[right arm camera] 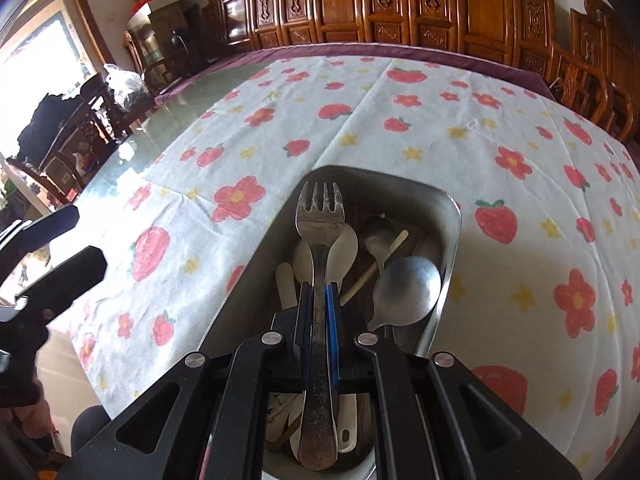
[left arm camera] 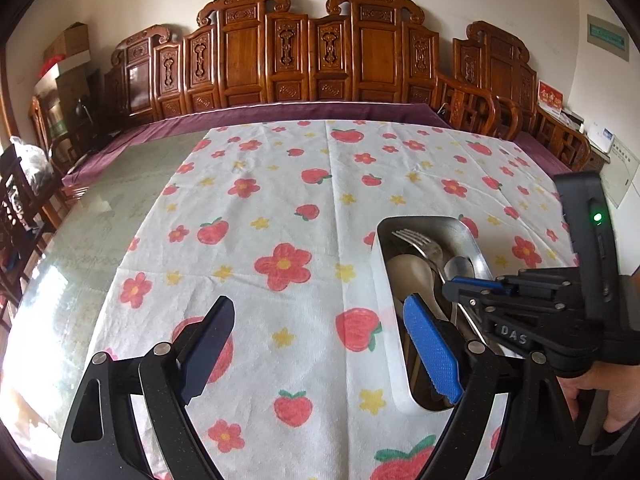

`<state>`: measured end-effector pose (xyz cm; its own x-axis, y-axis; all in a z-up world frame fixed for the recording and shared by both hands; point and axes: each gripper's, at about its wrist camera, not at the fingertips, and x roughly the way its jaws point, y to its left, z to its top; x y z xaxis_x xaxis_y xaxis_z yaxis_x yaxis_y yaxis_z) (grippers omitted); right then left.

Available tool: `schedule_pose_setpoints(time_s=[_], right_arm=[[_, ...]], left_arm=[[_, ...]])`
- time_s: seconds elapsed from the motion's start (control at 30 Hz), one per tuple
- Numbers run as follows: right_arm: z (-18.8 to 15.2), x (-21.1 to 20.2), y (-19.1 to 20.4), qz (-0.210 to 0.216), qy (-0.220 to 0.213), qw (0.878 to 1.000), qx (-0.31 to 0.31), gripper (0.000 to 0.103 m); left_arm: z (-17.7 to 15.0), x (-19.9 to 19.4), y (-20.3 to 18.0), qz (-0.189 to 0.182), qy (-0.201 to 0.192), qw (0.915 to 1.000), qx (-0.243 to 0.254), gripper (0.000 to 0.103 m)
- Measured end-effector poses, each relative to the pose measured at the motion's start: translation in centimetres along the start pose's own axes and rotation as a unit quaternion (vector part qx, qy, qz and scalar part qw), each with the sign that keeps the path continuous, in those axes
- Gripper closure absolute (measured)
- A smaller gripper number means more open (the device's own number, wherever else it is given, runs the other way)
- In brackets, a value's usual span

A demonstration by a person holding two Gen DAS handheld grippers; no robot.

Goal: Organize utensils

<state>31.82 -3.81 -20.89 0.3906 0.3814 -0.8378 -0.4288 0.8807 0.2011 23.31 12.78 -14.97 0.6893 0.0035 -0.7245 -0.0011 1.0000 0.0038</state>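
Observation:
My right gripper [right arm camera: 319,292] is shut on the neck of a worn metal fork [right arm camera: 320,216] and holds it tines forward over a metal tray [right arm camera: 451,216]. Inside the tray lie a large metal spoon [right arm camera: 406,290], a white spoon [right arm camera: 349,245], a pale chopstick [right arm camera: 378,266] and other utensils. In the left wrist view the same tray [left arm camera: 424,221] sits at the right, with the fork [left arm camera: 418,240] poking out ahead of the right gripper [left arm camera: 451,286]. My left gripper [left arm camera: 320,348] stands open over the cloth, left of the tray, with nothing between its fingers.
A white tablecloth [left arm camera: 280,200] printed with red flowers and strawberries covers a glass table. Carved wooden chairs [left arm camera: 288,52] line the far edge. More chairs and a bag [right arm camera: 124,84] stand at the left. A hand [left arm camera: 612,400] grips the right gripper's handle.

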Motion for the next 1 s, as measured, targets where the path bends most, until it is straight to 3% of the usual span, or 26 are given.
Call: schedule_pose_setpoints(time_s=[0.43, 0.77, 0.83, 1.0], right_arm=[[-0.6, -1.2, -0.4, -0.008, -0.019, 1.000, -0.022, 0.094], [-3.8, -9.7, -1.7, -0.032, -0.092, 0.995, -0.026, 0.094], [-4.6, -11.2, -2.2, -0.039, -0.102, 0.994, -0.021, 0.085], [-7.2, -16.1, -4.0, -0.059, -0.134, 0.989, 0.000, 0.047]], left_arm=[[-0.1, -0.4, -0.7, -0.001, 0.001, 1.0000, 0.008, 0.020], [-0.1, -2.6, -3.1, -0.015, -0.011, 0.9998, 0.007, 0.016], [-0.2, -3.5, -4.0, -0.017, -0.019, 0.9996, 0.010, 0.013], [-0.5, -5.4, -6.1, -0.032, -0.029, 0.9990, 0.013, 0.012]])
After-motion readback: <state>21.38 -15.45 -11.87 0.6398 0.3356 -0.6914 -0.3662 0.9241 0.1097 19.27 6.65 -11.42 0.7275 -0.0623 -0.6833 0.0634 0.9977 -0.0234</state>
